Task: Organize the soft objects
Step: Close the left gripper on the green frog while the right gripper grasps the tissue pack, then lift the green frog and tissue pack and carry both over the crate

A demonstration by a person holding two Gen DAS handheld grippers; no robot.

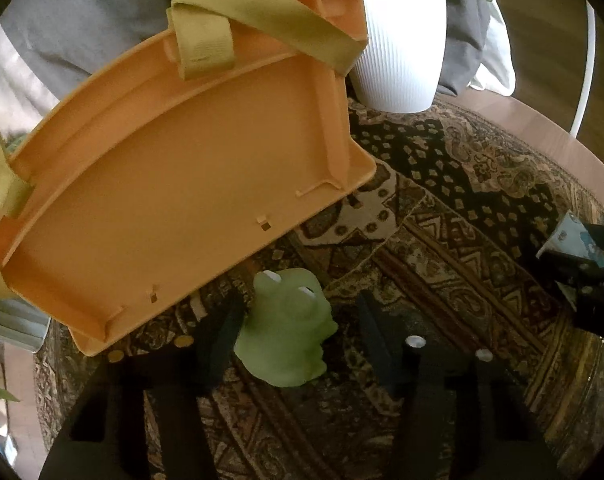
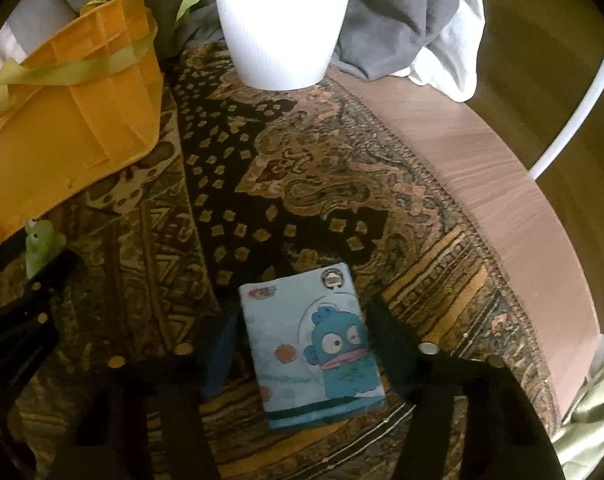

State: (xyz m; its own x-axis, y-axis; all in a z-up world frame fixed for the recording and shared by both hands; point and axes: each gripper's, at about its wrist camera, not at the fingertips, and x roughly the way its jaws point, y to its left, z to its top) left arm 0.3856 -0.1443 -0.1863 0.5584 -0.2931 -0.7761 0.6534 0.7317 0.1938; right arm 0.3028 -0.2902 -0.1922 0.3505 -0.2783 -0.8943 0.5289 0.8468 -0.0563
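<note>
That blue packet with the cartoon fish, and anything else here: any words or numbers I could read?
Blue packet, top-left logo: too blurred to read.
Blue packet, round badge top right: too small to read.
Orange bin, white pot, green frog toy: no text visible.

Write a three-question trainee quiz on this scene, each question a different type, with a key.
1. True or false: the frog lies inside the orange bin.
2. Multiple choice: what lies between the fingers of the right gripper? A. the frog B. the blue pack C. the white pot
3. Fill in: the bin's straps are ____ in colour.

Key:
1. False. It sits outside the bin on the rug, between the fingers of the left gripper.
2. B
3. Yellow-green
</note>
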